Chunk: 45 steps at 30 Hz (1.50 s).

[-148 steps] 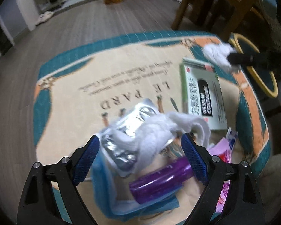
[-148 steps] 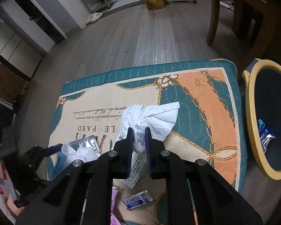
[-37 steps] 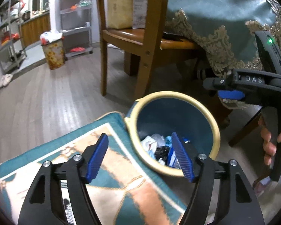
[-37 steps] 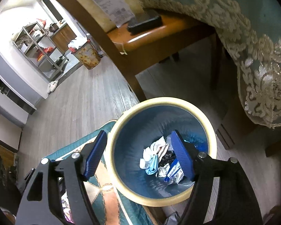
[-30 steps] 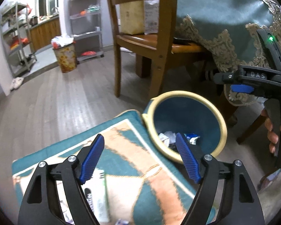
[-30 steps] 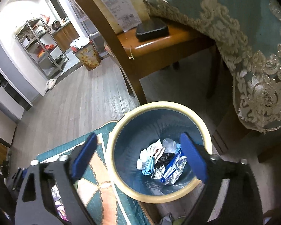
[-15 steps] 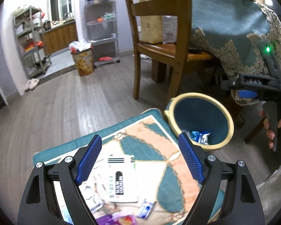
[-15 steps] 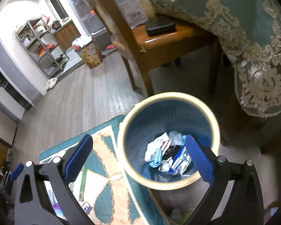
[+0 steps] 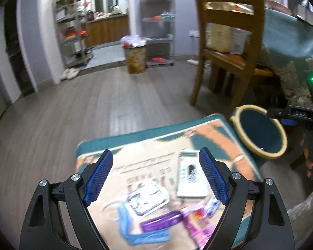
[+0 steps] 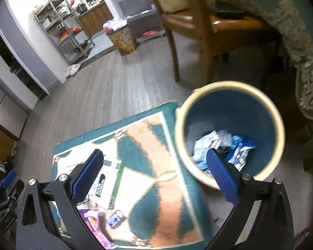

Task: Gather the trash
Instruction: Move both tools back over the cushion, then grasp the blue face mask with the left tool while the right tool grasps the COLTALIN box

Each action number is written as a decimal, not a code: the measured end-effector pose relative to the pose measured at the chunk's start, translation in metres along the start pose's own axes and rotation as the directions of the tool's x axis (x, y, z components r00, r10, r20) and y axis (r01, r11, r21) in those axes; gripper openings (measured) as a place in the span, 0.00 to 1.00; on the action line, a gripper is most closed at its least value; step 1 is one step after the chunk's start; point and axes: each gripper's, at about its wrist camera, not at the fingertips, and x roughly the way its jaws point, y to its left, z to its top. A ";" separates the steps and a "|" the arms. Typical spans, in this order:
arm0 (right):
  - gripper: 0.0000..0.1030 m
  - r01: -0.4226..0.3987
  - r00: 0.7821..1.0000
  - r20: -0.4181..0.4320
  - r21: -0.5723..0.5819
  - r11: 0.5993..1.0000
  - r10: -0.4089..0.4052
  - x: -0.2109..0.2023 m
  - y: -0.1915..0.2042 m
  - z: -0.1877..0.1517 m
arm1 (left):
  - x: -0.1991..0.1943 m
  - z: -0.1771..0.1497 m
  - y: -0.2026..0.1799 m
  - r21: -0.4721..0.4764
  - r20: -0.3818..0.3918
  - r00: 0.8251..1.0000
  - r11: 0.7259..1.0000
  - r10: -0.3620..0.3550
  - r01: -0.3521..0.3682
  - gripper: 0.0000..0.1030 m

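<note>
My left gripper point(image 9: 155, 156) is open and empty above the patterned mat point(image 9: 208, 129). Below it lie a white-and-green box point(image 9: 191, 177), a silver packet point(image 9: 146, 198), a purple tube point(image 9: 161, 220), a pink wrapper point(image 9: 198, 223) and a blue mask point(image 9: 133, 229). The yellow-rimmed blue bin point(image 9: 258, 129) stands off the mat's right corner. My right gripper point(image 10: 155, 156) is open and empty, its right finger over the bin point(image 10: 229, 108), where crumpled trash point(image 10: 219, 145) lies. The box point(image 10: 106, 185) and a small blue packet point(image 10: 114, 218) show on the mat point(image 10: 156, 166).
A wooden chair point(image 9: 229, 58) and a table with a lace-edged teal cloth point(image 10: 298, 31) stand behind the bin. Grey wood floor point(image 9: 94, 104) stretches away to metal shelves and another full waste bin point(image 9: 134, 59).
Both grippers, earlier shut on tissue and wrappers, emptied over the bin. Over the last second both swung back from the bin towards the mat; the left now hangs over the trash pile.
</note>
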 end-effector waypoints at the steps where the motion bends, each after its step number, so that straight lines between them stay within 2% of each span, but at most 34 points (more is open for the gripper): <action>1: 0.94 -0.009 1.000 -0.005 -0.003 1.000 0.009 0.004 0.006 -0.002 | 0.000 -0.004 0.007 -0.009 -0.008 1.000 1.000 0.011 -0.011 0.82; 10: 0.94 -0.017 0.998 -0.068 -0.084 0.996 0.011 0.041 0.065 -0.020 | 0.006 -0.037 0.067 -0.093 -0.092 0.993 0.992 0.074 -0.083 0.82; 14: 0.94 -0.007 0.995 -0.101 -0.132 0.991 -0.007 0.060 0.085 -0.028 | 0.018 -0.051 0.082 -0.128 -0.145 0.987 0.987 0.074 -0.093 0.82; 18: 0.94 0.004 0.991 -0.133 -0.156 0.988 -0.024 0.078 0.100 -0.036 | 0.043 -0.071 0.090 -0.194 -0.248 0.968 0.977 0.038 -0.088 0.82; 21: 0.94 0.018 0.987 -0.155 -0.187 0.982 -0.047 0.091 0.111 -0.041 | 0.057 -0.085 0.089 -0.202 -0.297 0.954 0.975 0.027 -0.091 0.82; 24: 0.94 0.035 0.980 -0.183 -0.214 0.976 -0.075 0.105 0.120 -0.049 | 0.064 -0.089 0.084 -0.165 -0.317 0.948 0.982 0.035 -0.091 0.82; 27: 0.94 0.043 0.972 -0.216 -0.222 0.974 -0.092 0.120 0.125 -0.055 | 0.070 -0.092 0.084 -0.167 -0.334 0.942 0.983 0.021 -0.081 0.82; 30: 0.94 0.024 0.966 -0.247 -0.219 0.975 -0.079 0.132 0.128 -0.061 | 0.078 -0.095 0.080 -0.159 -0.358 0.934 0.985 0.001 -0.062 0.82; 34: 0.94 0.024 0.956 -0.276 -0.252 0.967 -0.096 0.146 0.137 -0.069 | 0.092 -0.104 0.071 -0.130 -0.411 0.911 0.991 -0.026 -0.030 0.66; 39: 0.94 0.030 0.941 -0.315 -0.279 0.960 -0.121 0.162 0.145 -0.079 | 0.105 -0.111 0.068 -0.117 -0.461 0.887 0.993 -0.035 -0.022 0.56; 41: 0.94 0.036 0.937 -0.325 -0.283 0.959 -0.131 0.168 0.147 -0.082 | 0.109 -0.114 0.067 -0.102 -0.479 0.877 0.994 -0.026 -0.026 0.42; 45: 0.94 0.047 0.926 -0.344 -0.300 0.953 -0.154 0.180 0.151 -0.090 | 0.112 -0.116 0.068 -0.093 -0.488 0.873 0.995 -0.016 -0.034 0.25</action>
